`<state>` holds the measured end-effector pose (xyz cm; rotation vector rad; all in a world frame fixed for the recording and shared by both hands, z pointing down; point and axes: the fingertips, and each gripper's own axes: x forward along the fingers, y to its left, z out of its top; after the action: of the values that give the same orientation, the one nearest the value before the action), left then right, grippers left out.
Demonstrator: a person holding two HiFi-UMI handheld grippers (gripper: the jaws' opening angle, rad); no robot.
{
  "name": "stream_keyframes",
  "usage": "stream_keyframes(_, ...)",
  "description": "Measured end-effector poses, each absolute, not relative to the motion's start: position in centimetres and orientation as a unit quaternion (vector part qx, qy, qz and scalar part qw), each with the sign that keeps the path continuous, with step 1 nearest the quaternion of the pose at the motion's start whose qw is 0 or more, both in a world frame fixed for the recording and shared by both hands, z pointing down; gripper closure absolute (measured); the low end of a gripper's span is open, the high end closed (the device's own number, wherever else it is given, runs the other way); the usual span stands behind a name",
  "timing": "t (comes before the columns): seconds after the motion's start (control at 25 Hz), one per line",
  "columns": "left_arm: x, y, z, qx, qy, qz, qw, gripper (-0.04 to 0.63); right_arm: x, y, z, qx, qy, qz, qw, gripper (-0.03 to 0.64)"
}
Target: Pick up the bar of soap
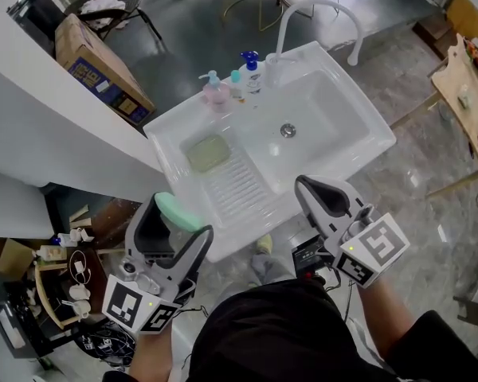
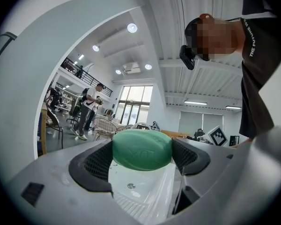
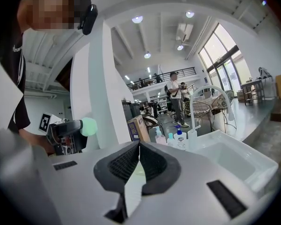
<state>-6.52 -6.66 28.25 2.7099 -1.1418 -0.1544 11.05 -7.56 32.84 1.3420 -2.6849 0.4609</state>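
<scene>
The bar of soap you're holding is a smooth, mint-green oval with rounded edges and faint embossed lettering on its broad face. It sits level, its two long ends pressed between the dark pads of your left gripper. It touches nothing else. From your head view it hangs in the air over the front-left corner of the white sink, raised off the basin.

In the head view the left gripper covers most of the bar of soap; only one rounded end shows. The stamped letters on it are too blurred to read, and the labels of the pump bottles are too small.
</scene>
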Motion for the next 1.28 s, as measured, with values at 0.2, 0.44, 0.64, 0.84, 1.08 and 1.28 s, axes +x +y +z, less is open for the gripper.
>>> stream_keyframes(0.2, -7.3, -3.8, 26.9, 0.916, -0.385, -0.072, 0.084, 0.210, 10.0, -4.9, 32.0, 0.439, -0.886, 0.140, 0.055, 0.609)
stream_keyframes(0.44, -8.2, 0.8, 25.7, 0.918, -0.382, -0.079, 0.070, 0.210, 8.8, -0.4, 31.1, 0.438, -0.888, 0.128, 0.058, 0.609)
stream_keyframes(0.64, -9.0, 5.2, 24.8, 0.916, -0.386, -0.093, 0.058, 0.210, 7.9, 3.4, 29.9, 0.433, -0.893, 0.115, 0.045, 0.609)
stream_keyframes(0.84, -9.6, 10.0, 24.3, 0.913, -0.392, -0.103, 0.049, 0.210, 7.3, 7.9, 30.0, 0.427, -0.897, 0.112, 0.039, 0.609)
stream_keyframes(1.08, -10.6, 14.7, 23.8, 0.907, -0.402, -0.116, 0.042, 0.210, 6.7, 12.5, 29.8, 0.422, -0.899, 0.109, 0.041, 0.609)
stream_keyframes(1.28, -11.2, 17.4, 23.5, 0.902, -0.411, -0.127, 0.040, 0.210, 6.4, 15.1, 29.1, 0.418, -0.902, 0.101, 0.047, 0.609)
